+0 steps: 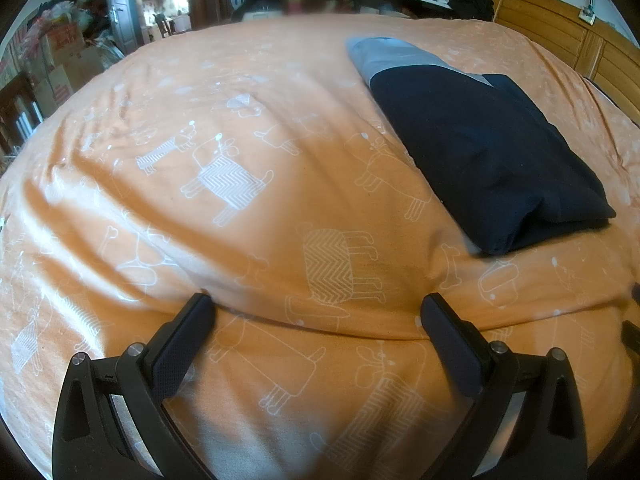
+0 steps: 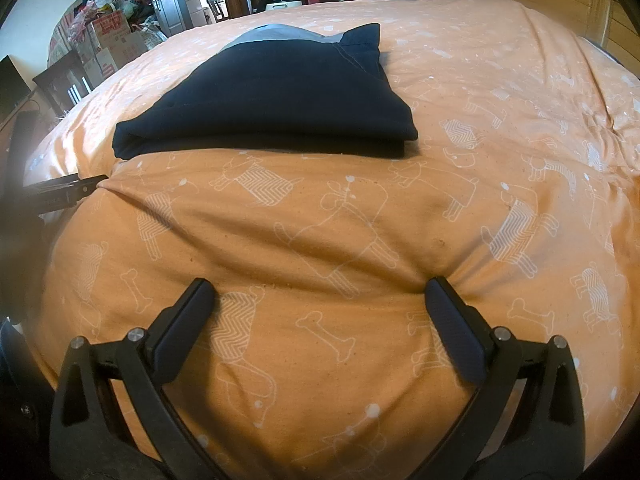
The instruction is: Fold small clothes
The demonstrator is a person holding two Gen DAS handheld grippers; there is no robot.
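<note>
Both tools are down low over the orange bedspread [image 1: 248, 80] now, and the left gripper [image 1: 316, 312] has its 2 fingers spread wide with nothing between them, tips just at a ridge in the cover. Same story at the right gripper [image 2: 320, 296]: fingers wide, empty, its right-hand tip dug into a pucker of the bedspread. The navy and grey garment [image 2: 272, 92] sits folded in a compact stack further in on the bed, well apart from both grippers and toward the wooden headboard [image 1: 560, 36] side. It looks done, or close to it. The risk from here, as I judge it: closing now would pinch bedspread, not clothing, and any pull could drag the cover and slide or tip the stack. Reaching in carelessly could also catch the loose top layer at its near edge and spring the fold open.
</note>
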